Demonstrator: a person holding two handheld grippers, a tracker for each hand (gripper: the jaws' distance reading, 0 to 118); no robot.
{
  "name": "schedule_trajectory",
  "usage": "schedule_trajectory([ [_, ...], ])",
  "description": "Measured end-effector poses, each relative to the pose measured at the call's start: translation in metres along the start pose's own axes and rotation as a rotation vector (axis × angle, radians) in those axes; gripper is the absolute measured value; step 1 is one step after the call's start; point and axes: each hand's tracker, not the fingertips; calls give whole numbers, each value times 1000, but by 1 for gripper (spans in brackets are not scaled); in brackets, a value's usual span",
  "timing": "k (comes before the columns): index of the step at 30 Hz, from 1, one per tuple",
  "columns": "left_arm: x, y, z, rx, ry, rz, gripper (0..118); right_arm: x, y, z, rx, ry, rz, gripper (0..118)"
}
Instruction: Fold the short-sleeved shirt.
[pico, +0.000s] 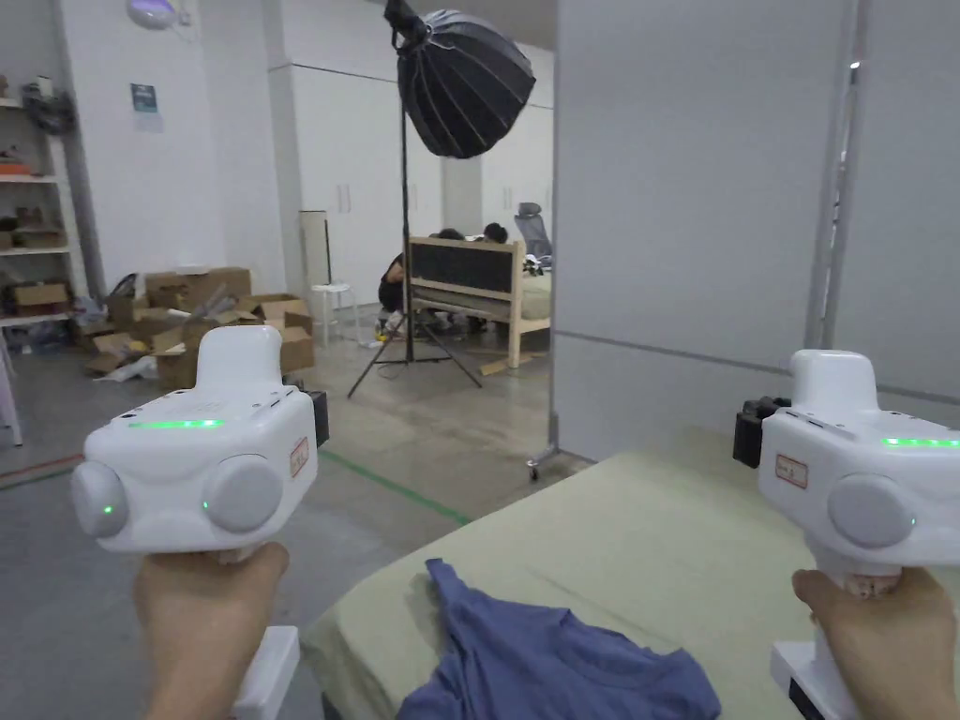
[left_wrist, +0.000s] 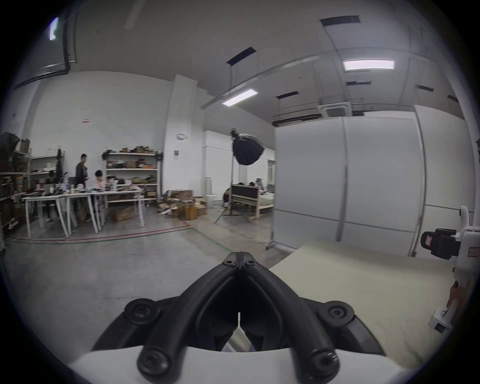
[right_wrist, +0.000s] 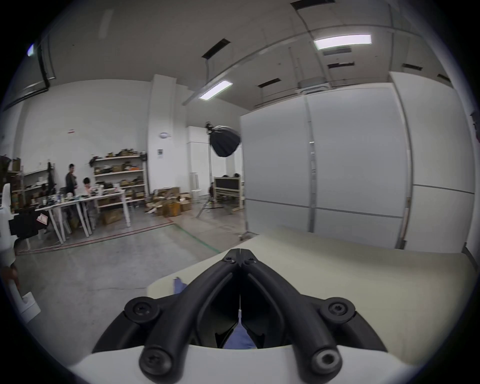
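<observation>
A blue short-sleeved shirt (pico: 553, 661) lies crumpled on the near-left part of a pale green table (pico: 656, 525). Both grippers are held up in the air, level, pointing away across the room. The left gripper (left_wrist: 240, 257) is shut with nothing between its jaws; its white housing (pico: 202, 459) hangs left of the table over the floor. The right gripper (left_wrist: 439, 245) is also shut and empty, as its own view shows at the closed tips (right_wrist: 240, 256). Its housing (pico: 862, 478) is over the table's right side. Under the right gripper, a bit of the shirt (right_wrist: 179, 284) shows.
A grey partition wall (pico: 703, 216) stands behind the table. A softbox on a tripod (pico: 464, 84), cardboard boxes (pico: 187, 309) and a wooden bed frame (pico: 469, 272) stand across the concrete floor. Two people (left_wrist: 83, 171) are at white tables by shelves far left.
</observation>
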Motion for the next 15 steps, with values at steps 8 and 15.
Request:
schedule_trajectory([
  [8, -65, -33, -4, -115, 95, -12, 0, -68, -20, -56, -37, 145, 3, 2],
  [15, -38, -68, -48, -237, 9, -34, 0, -63, -51, -81, -86, 166, -5, 2],
])
